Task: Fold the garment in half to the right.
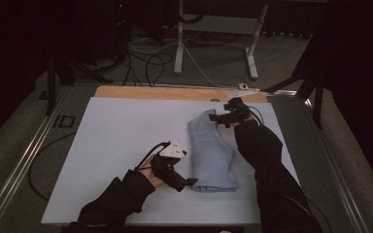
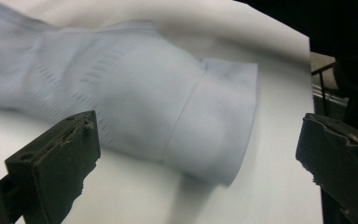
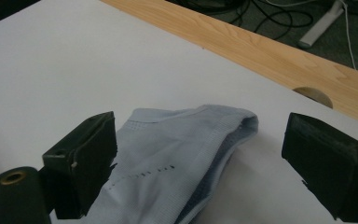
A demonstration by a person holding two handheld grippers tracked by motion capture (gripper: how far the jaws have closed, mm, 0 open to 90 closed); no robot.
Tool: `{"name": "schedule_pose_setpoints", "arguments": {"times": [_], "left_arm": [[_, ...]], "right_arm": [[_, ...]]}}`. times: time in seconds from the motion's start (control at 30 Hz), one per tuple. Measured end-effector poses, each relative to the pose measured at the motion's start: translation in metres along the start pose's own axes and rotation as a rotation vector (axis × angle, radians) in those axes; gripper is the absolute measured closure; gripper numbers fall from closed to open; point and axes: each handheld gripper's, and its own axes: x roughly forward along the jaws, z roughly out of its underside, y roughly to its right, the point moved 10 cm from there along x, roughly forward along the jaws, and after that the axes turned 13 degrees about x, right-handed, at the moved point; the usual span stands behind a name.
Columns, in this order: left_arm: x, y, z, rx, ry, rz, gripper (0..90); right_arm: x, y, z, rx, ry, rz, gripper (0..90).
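Both forearms in dark sleeves reach in over the white tabletop (image 1: 116,131), the left gripper (image 1: 187,183) low at the near end of the folded pale blue knit garment (image 1: 212,150), the right gripper (image 1: 222,118) stretched out to its far end. Left fingers (image 2: 58,158) stand wide apart, nothing between them, the garment's near hem just ahead. Right fingers (image 3: 86,154) are wide too, the cloth's far end lying between them, unpinched. The garment lies flat right of centre, its long axis running from near edge to far edge.

"ID" in large letters on the floor (image 1: 64,121) left of the table
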Motion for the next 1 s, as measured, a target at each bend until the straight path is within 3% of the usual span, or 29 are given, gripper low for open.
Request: {"name": "schedule_pose_setpoints", "arguments": {"times": [0.17,0.33,0.43,0.6,0.63,0.73,0.8,0.93,1.0], "left_arm": [[-0.019,-0.005,0.023,-0.015,0.005,-0.036,0.8],[-0.037,-0.014,0.053,-0.064,-0.043,-0.108,0.7],[-0.048,-0.018,0.068,-0.106,-0.043,-0.13,0.8],[-0.061,-0.023,0.085,-0.123,-0.055,-0.174,0.8],[-0.067,-0.025,0.095,-0.145,-0.054,-0.195,0.7],[-0.073,-0.028,0.102,-0.16,-0.04,-0.228,0.8],[-0.077,-0.028,0.104,-0.148,-0.023,-0.244,0.7],[-0.081,-0.026,0.108,-0.141,0.0,-0.244,0.8],[-0.085,-0.025,0.113,-0.153,0.018,-0.239,0.8]], "right_arm": [[0.012,0.001,0.005,0.034,-0.031,0.01,10.5],[0.026,0.01,0.01,0.053,-0.047,0.055,22.5],[0.033,0.017,0.015,0.075,-0.061,0.087,26.8],[0.042,0.021,0.027,0.082,-0.103,0.095,35.0],[0.046,0.022,0.035,0.084,-0.139,0.104,38.1],[0.05,0.026,0.043,0.085,-0.178,0.112,40.4],[0.051,0.028,0.048,0.09,-0.204,0.122,42.7],[0.051,0.028,0.052,0.099,-0.222,0.119,49.1],[0.051,0.027,0.057,0.098,-0.246,0.114,57.8]]}}
